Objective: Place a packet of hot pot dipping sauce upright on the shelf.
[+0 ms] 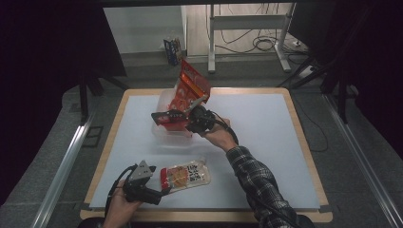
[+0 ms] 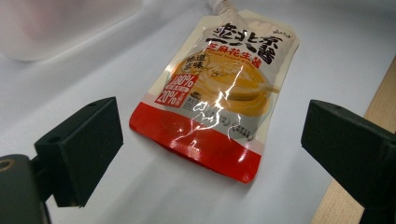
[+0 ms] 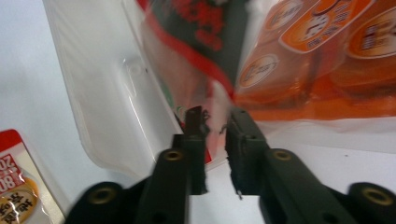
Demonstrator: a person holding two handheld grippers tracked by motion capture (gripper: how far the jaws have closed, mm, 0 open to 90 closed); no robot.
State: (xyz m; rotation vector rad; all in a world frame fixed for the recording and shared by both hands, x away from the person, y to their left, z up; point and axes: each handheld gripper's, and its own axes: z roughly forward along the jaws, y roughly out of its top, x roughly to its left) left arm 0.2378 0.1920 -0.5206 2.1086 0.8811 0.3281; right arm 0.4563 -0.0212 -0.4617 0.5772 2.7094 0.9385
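From above, a white-topped bench (image 1: 266,142) is seen. The left gripper (image 1: 164,191) is held low at the near edge, just beside a cream sauce pouch (image 1: 186,175) lying flat. The right gripper (image 1: 183,114) is held at a clear plastic tub (image 1: 164,102), where an orange snack packet (image 1: 190,88) stands tilted.

In the left gripper view, the 2 fingers (image 2: 79,149) are spread wide, released, with the sauce pouch (image 2: 219,93) ahead of them.

In the right gripper view, the fingers (image 3: 194,140) are parted by a narrow gap, at the edge of a dark red-trimmed packet (image 3: 196,28) in the tub (image 3: 102,93); whether it is pinched cannot be told. The orange packet (image 3: 317,51) lies beside.

Cream-and-red pouch (image 2: 219,93), orange snack bag (image 1: 192,85), plaid sleeve (image 1: 254,183).
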